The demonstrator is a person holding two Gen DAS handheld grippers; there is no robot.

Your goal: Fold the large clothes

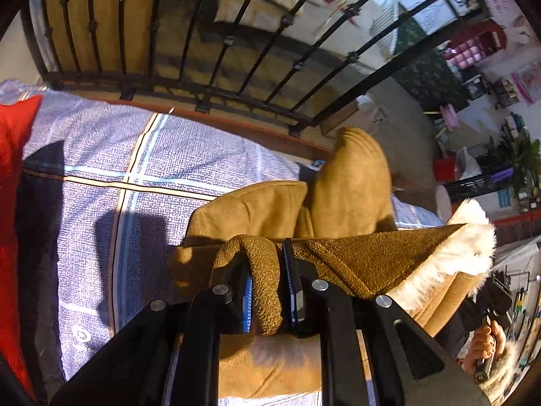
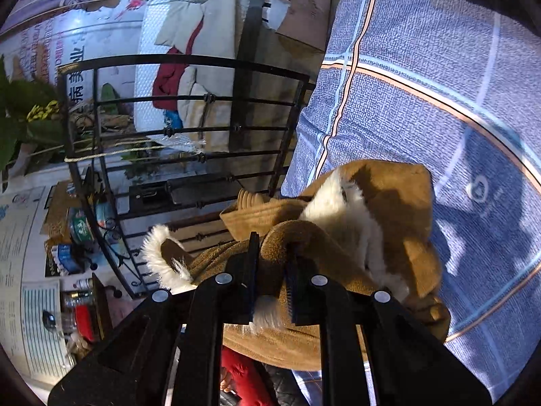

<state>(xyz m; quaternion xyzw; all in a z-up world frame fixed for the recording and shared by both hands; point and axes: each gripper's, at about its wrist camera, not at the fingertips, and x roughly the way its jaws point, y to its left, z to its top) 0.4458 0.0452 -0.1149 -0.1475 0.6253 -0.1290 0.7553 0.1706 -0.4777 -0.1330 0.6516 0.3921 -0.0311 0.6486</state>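
Observation:
A tan suede coat (image 1: 257,206) with brown fleece lining and white fur trim hangs above the blue checked bedsheet (image 1: 101,149). My left gripper (image 1: 267,270) is shut on a fold of the coat's fleece edge. My right gripper (image 2: 272,260) is shut on another fold of the same coat (image 2: 399,203) near the white fur collar (image 2: 338,203). The coat is stretched between both grippers, and its sleeves (image 1: 351,182) droop onto the bed. In the left wrist view the right gripper and the hand holding it (image 1: 487,341) show at the far right.
A black iron bed rail (image 1: 236,57) runs along the bed's far edge and shows in the right wrist view (image 2: 189,128). A red garment (image 1: 13,155) lies on the left of the bed. Shelves, plants and boxes stand beyond the rail.

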